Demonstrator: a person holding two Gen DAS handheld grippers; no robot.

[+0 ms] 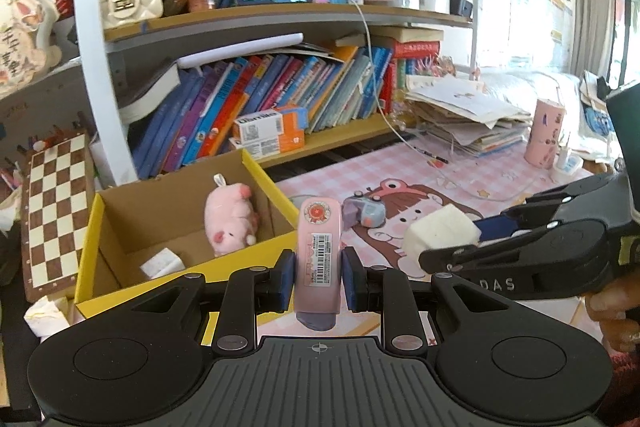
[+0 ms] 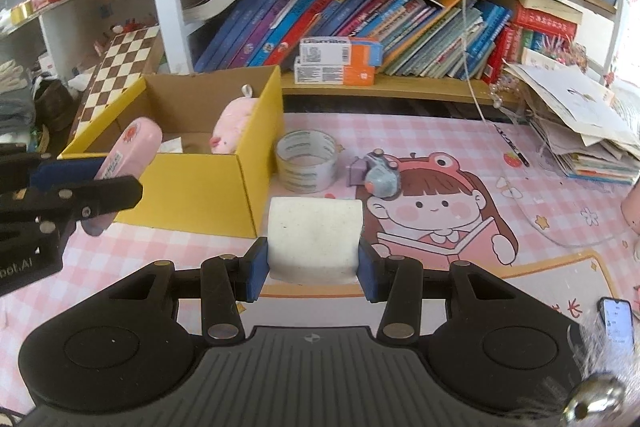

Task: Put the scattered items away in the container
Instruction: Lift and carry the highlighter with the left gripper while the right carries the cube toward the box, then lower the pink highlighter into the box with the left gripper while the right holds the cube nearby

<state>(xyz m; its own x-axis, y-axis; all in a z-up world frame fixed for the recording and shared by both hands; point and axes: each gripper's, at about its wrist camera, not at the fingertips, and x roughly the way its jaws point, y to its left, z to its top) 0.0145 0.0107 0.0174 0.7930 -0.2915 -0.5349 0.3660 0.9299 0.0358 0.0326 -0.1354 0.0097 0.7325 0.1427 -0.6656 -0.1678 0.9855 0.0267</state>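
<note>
left gripper is clasping a barcoded pink case; right gripper is squeezing a white sponge; a yellow box is holding a pink plush.

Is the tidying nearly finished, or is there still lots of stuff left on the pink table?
About halfway. Done: the pink plush pig and a small white packet lie in the yellow cardboard box. In hand: the left gripper clamps a pink case, and the right gripper clamps a white sponge block. Left on the mat: the roll of clear tape and the small grey-purple toy.
</note>
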